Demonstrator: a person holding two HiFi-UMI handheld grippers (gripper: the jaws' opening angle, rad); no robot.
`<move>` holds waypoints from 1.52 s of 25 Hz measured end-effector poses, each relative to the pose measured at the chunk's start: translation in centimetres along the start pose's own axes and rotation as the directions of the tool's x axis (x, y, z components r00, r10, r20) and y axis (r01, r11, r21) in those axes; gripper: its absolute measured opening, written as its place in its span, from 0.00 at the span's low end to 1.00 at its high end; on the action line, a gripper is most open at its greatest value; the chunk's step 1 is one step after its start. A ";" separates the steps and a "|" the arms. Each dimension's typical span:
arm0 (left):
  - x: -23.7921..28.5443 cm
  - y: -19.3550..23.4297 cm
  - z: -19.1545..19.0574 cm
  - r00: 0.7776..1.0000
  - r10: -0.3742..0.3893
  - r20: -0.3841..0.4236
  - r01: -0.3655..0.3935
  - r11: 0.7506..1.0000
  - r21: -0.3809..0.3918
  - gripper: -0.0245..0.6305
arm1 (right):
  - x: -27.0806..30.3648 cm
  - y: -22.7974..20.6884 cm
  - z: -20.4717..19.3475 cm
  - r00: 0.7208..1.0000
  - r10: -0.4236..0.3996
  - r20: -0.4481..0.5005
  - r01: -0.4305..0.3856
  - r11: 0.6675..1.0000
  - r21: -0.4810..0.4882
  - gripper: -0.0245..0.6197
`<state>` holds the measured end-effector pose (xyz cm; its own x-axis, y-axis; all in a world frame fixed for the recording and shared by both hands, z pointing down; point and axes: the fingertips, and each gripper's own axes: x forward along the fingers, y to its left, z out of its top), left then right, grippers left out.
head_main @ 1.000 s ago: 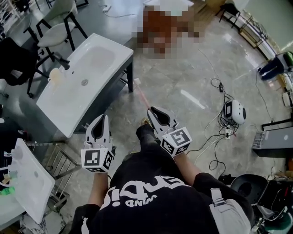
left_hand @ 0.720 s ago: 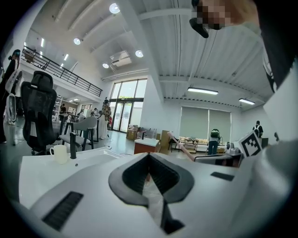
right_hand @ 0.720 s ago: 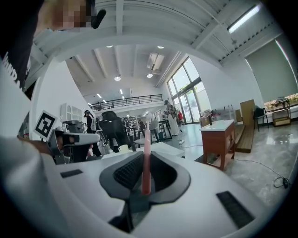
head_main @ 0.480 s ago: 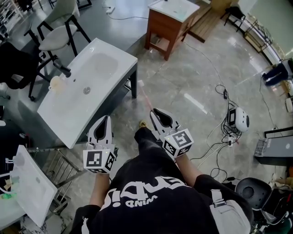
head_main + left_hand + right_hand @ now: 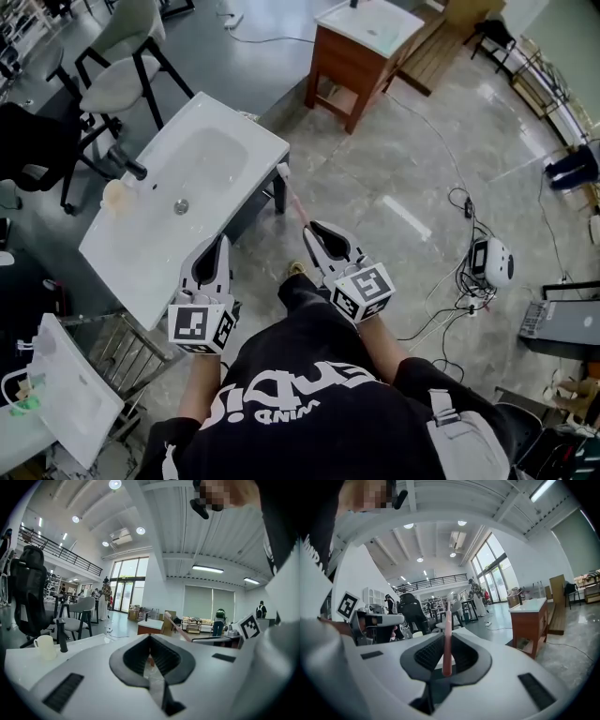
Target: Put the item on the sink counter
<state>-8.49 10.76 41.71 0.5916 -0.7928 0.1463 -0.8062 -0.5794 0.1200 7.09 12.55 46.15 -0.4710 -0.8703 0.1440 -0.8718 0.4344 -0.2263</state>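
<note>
The white sink counter (image 5: 221, 205) stands ahead and to my left, with a pale cup (image 5: 115, 195) and a black faucet (image 5: 131, 169) at its far side. My right gripper (image 5: 314, 228) is shut on a pink toothbrush (image 5: 294, 201), whose white head points up and away from me, just off the counter's near corner. In the right gripper view the toothbrush (image 5: 447, 637) stands upright between the pads of the right gripper (image 5: 447, 633). My left gripper (image 5: 220, 242) hangs just in front of the counter's near edge; its jaws (image 5: 150, 638) look shut with nothing between them.
A wooden cabinet with a white top (image 5: 361, 47) stands further back. Chairs (image 5: 122, 56) crowd the far left. A second white basin (image 5: 66, 394) and a metal rack (image 5: 131, 333) sit at lower left. Cables and a white device (image 5: 495, 261) lie on the floor at right.
The view has slid so the sink counter and wooden cabinet sit lower and further right in frame. Both grippers keep the same pose, the toothbrush still held.
</note>
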 end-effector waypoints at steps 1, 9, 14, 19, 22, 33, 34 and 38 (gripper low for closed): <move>0.7 0.3 0.3 1.000 0.005 0.001 -0.005 1.000 -0.001 0.07 | 0.6 -0.4 0.4 1.000 0.008 0.001 -0.008 1.000 -0.001 0.13; 6.8 2.0 2.3 0.999 0.046 0.010 -0.046 0.999 0.002 0.07 | 5.2 -5.2 3.2 0.999 0.049 0.004 -0.049 0.999 -0.010 0.13; 10.2 3.1 2.9 0.996 0.089 0.014 -0.089 0.996 -0.009 0.07 | 7.9 -7.9 4.4 0.996 0.088 -0.007 -0.088 0.996 -0.018 0.13; 12.4 3.0 3.2 0.993 0.120 0.021 -0.120 0.993 -0.019 0.07 | 9.5 -10.3 4.9 0.994 0.109 -0.016 -0.109 0.994 -0.031 0.13; 12.4 3.7 2.8 0.990 0.141 0.009 -0.141 0.990 -0.030 0.07 | 10.5 -10.7 4.9 0.992 0.121 -0.022 -0.121 0.992 -0.023 0.13; 13.6 7.4 3.4 0.988 0.156 0.007 -0.156 0.986 -0.057 0.07 | 14.7 -9.7 5.5 0.988 0.153 -0.038 -0.154 0.988 -0.030 0.13; 13.9 7.8 3.6 0.988 0.152 0.006 -0.152 0.987 -0.052 0.07 | 15.1 -9.6 5.6 0.987 0.154 -0.040 -0.155 0.987 -0.032 0.13; 14.8 10.1 4.4 0.989 0.148 0.005 -0.148 0.988 -0.042 0.07 | 17.4 -9.1 6.1 0.984 0.167 -0.057 -0.170 0.984 -0.044 0.13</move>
<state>-7.90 -7.63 40.78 0.4656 -0.8708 0.1576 -0.8835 -0.4473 0.1386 7.62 -7.91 44.84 -0.6173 -0.7705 0.1590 -0.7841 0.5860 -0.2047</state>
